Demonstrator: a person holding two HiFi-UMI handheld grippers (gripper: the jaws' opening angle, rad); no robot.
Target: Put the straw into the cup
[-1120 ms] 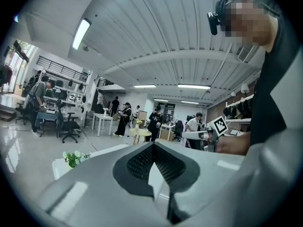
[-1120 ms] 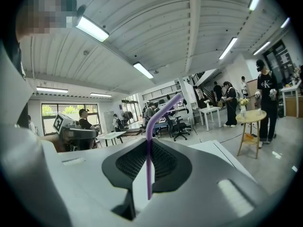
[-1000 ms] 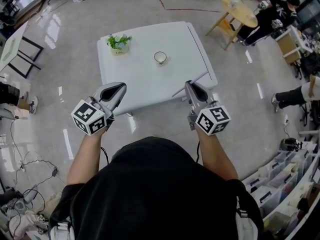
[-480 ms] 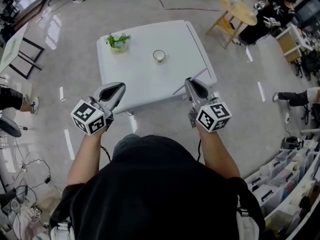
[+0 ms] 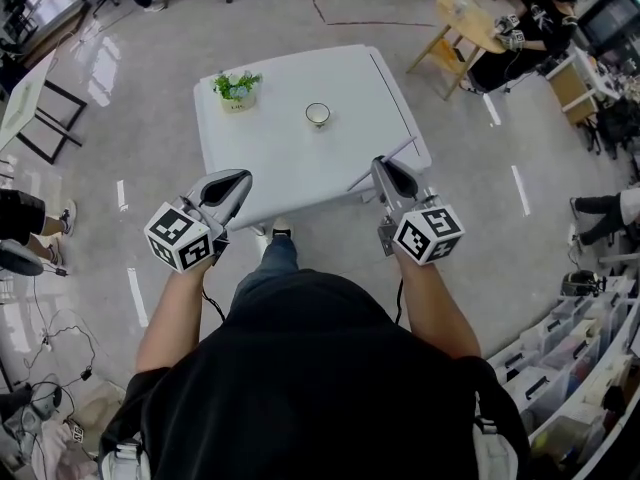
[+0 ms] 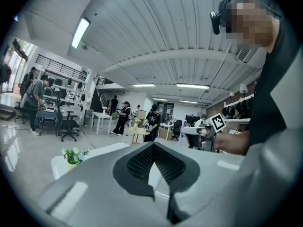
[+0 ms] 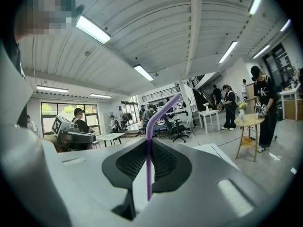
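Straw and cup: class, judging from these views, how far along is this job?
Done: the straw is already picked up, clamped between the right gripper's jaws. In hand: it is held at the near edge of the table, short of the cup. Left: carry it over and put it into the cup. The left gripper is shut on nothing.

Right gripper point(image 7: 147, 171) closed on a purple bent straw point(image 7: 149, 145), white table point(image 7: 222, 156) beyond

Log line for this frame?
right tongs: shut on straw | left tongs: shut, empty | cup: on table, apart from both | straw: not yet in cup
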